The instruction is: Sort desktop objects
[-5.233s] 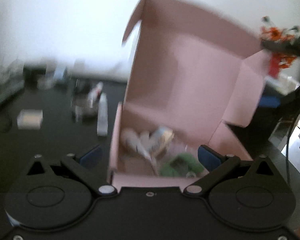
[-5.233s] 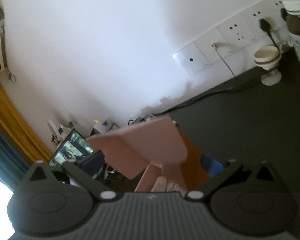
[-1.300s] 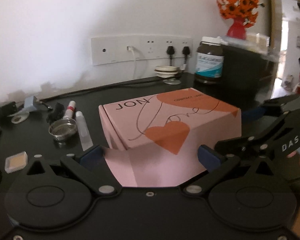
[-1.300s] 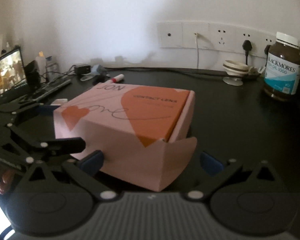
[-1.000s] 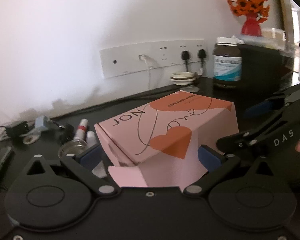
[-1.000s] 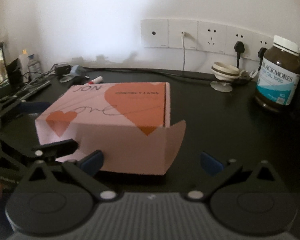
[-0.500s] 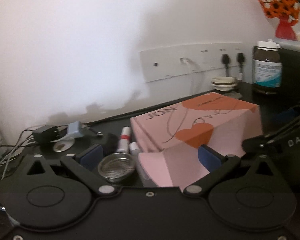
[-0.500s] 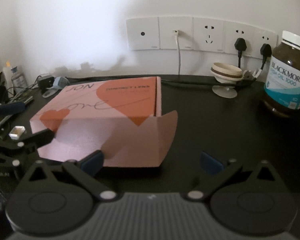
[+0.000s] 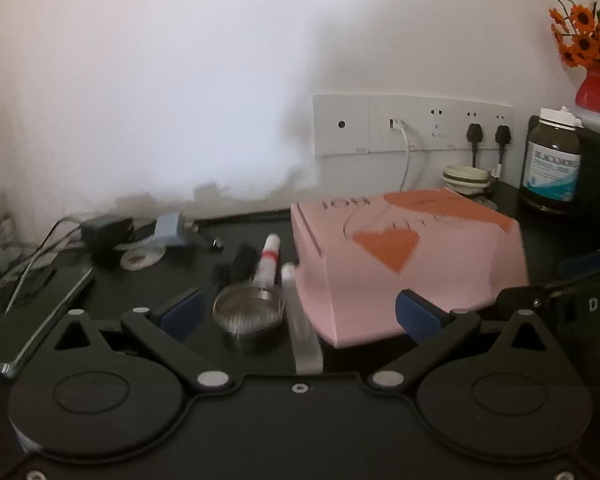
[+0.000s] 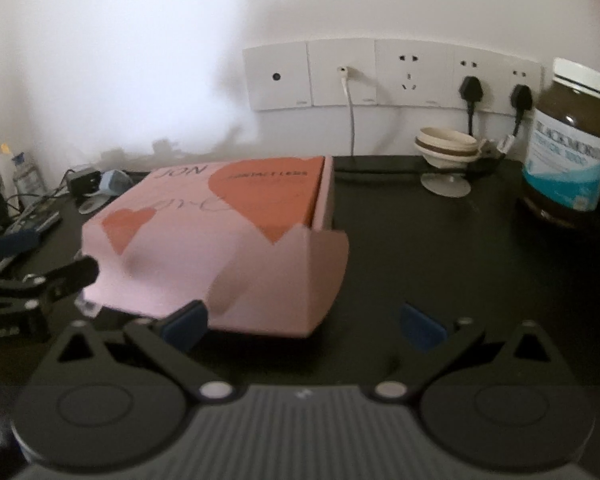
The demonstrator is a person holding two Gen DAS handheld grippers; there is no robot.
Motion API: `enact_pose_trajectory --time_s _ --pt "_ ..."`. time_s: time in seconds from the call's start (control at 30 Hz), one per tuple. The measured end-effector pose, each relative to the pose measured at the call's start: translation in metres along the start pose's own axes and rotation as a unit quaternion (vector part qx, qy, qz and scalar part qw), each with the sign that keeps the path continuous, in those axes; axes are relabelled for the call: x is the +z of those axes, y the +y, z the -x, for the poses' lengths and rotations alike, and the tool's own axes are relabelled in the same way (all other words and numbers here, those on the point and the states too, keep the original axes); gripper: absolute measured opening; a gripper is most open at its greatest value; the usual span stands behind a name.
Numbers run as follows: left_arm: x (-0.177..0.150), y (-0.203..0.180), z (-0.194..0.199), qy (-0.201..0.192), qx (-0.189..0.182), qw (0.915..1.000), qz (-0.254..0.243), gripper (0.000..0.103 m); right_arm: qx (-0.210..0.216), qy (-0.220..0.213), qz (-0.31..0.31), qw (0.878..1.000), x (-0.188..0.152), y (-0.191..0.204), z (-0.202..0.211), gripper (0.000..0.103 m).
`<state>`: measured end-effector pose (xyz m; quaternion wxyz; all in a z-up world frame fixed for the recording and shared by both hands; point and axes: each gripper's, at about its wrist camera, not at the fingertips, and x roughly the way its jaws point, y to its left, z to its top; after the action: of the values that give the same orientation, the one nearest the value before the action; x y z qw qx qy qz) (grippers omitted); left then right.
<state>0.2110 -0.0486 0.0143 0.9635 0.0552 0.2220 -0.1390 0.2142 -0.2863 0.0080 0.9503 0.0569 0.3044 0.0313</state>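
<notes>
While pink box (image 10: 220, 240) sits shut mid-frame on counter (image 10: 440, 264), your left tongs (image 9: 298, 312) and right tongs (image 10: 304, 320) gape empty, flanking it, likely for side-flap tucking.

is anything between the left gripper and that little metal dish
Nothing visible blocks it. The left gripper is open, and the metal dish sits on the desk just beyond its fingertips, roughly between them. A clear tube lies close on the dish's right, beside the pink box.
</notes>
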Motion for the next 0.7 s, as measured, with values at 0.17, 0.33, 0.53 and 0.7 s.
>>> enact_pose_trajectory --time_s 0.17,0.33,0.53,0.7 --pt "-0.024 0.009 0.041 0.011 -0.006 0.9996 0.026 0.103 0.016 0.007 -0.007 1.000 -0.027 -0.005 0.031 0.102" --pt "-0.045 0.018 0.075 0.000 0.004 0.9997 0.022 0.103 0.039 0.009 -0.017 0.999 -0.063 -0.006 0.066 0.102" --pt "-0.052 0.015 0.092 -0.016 0.012 0.9998 0.009 0.103 0.036 -0.020 -0.023 0.999 -0.095 -0.004 0.094 0.102" --pt "-0.053 0.007 0.092 -0.010 0.020 0.9996 -0.014 0.103 0.022 -0.046 -0.035 0.998 -0.102 -0.007 0.099 0.102"
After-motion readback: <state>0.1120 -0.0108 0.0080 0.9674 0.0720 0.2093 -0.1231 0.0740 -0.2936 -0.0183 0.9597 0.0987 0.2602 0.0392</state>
